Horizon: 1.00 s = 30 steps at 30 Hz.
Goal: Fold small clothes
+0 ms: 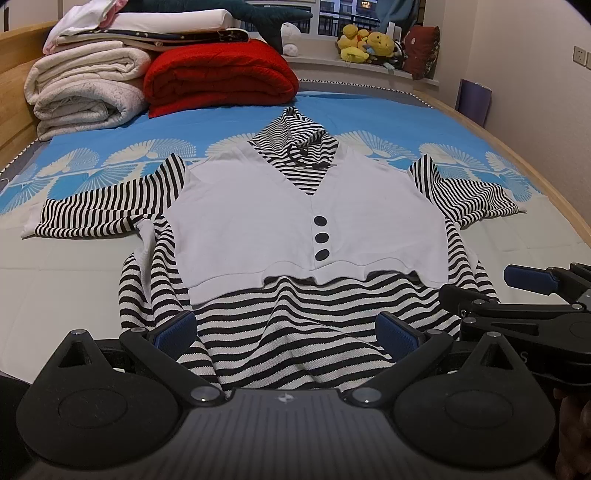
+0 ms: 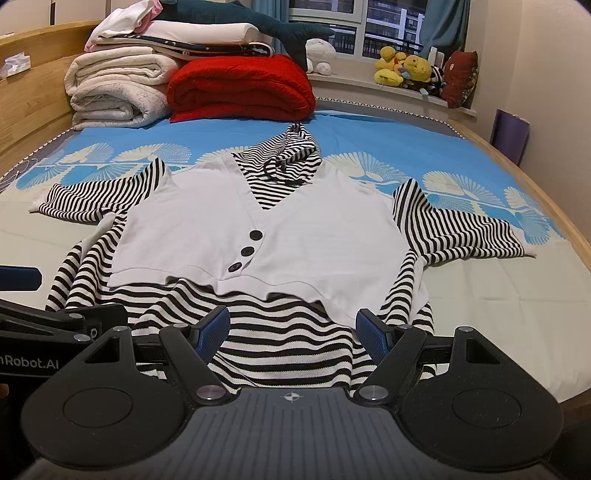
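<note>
Bed (image 1: 517, 266) with a wooden frame fills both views; its cover is pale near the cameras and blue with white fan shapes (image 2: 369, 125) further away. At the far end, stacked white blankets (image 1: 85, 85) lie beside a folded red blanket (image 1: 218, 77), and on top of the stack rests a dark teal plush shark (image 2: 251, 20). Yellow plush toys (image 2: 406, 70) sit on the window sill behind the bed. Striped hooded top (image 1: 295, 317) lies spread flat in the middle of the bed, front side up, with its hood (image 2: 291, 151) pointing to the far end and both sleeves stretched out to the sides. A white vest panel (image 1: 258, 221) covers the chest, and three dark buttons (image 1: 320, 237) go down its centre. The striped hem lies closest to the cameras, a little wrinkled. The left hand-held gripper (image 1: 288, 332) hangs over the hem near its left part, with blue pads (image 1: 177, 328) set wide apart and nothing between them. The right hand-held gripper (image 2: 291, 330) is just beside it, over the right part of the hem, also spread wide and grasping nothing. Whether the fingers touch the cloth I cannot tell.
</note>
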Motion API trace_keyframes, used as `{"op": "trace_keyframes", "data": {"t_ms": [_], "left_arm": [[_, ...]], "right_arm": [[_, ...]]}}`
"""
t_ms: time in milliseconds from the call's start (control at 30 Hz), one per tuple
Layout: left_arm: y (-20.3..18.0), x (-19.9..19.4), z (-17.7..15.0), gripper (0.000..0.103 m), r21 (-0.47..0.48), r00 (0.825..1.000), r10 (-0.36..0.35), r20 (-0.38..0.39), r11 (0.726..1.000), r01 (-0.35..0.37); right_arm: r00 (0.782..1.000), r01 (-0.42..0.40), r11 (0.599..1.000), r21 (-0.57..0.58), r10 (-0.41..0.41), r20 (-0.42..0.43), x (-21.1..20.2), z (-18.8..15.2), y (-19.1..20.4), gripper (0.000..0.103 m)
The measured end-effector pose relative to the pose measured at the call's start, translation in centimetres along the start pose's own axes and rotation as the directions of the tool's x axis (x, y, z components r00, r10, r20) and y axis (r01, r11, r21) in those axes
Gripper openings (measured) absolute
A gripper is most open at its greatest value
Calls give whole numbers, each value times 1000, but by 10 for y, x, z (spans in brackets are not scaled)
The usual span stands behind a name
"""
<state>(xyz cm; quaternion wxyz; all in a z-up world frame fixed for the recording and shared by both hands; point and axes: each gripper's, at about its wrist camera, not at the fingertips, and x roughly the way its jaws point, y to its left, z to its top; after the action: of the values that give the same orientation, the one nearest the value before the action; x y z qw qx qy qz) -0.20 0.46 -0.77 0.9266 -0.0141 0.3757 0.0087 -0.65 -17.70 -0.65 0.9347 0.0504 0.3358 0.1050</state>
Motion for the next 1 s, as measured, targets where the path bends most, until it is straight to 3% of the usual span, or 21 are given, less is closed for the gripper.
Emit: {"op": "trace_keyframes", "data": {"t_ms": [67, 167, 367, 400, 500, 633, 767, 900, 1000], "left_arm": [[0, 0, 0, 103, 1, 1000, 0, 0, 1000, 0], [1, 0, -1, 103, -1, 1000, -1, 0, 1000, 1], [-2, 0, -4, 103, 7, 1000, 7, 10, 1000, -7], [-4, 0, 1, 103, 54, 998, 50, 35, 997, -52], [-7, -3, 2, 103, 79, 996, 73, 57, 994, -77], [-7, -8, 5, 103, 45, 997, 49, 53, 998, -51], [-5, -26, 17, 103, 53, 983, 92, 162, 993, -101], [0, -34, 49, 99, 110, 959, 143, 244, 979, -174], [15, -31, 83, 95, 113, 943, 141, 302, 977, -182]], "right_arm": [[1000, -1, 1000, 4, 1, 0, 0, 0, 0, 77], [1000, -26, 995, 97, 26, 7, 0, 0, 0, 77], [1000, -28, 994, 103, 28, 5, 0, 0, -1, 77], [1000, -27, 994, 106, 27, 4, 0, 0, -1, 77], [1000, -27, 994, 106, 27, 5, 0, 0, -1, 77], [1000, -25, 994, 106, 25, 8, 1, 1, -1, 77], [999, -8, 994, 110, 4, 35, 0, 1, -3, 77], [996, 11, 991, 137, -24, 90, -5, 4, -11, 77], [980, 79, 983, 167, -107, 168, -15, 6, -19, 78]]}}
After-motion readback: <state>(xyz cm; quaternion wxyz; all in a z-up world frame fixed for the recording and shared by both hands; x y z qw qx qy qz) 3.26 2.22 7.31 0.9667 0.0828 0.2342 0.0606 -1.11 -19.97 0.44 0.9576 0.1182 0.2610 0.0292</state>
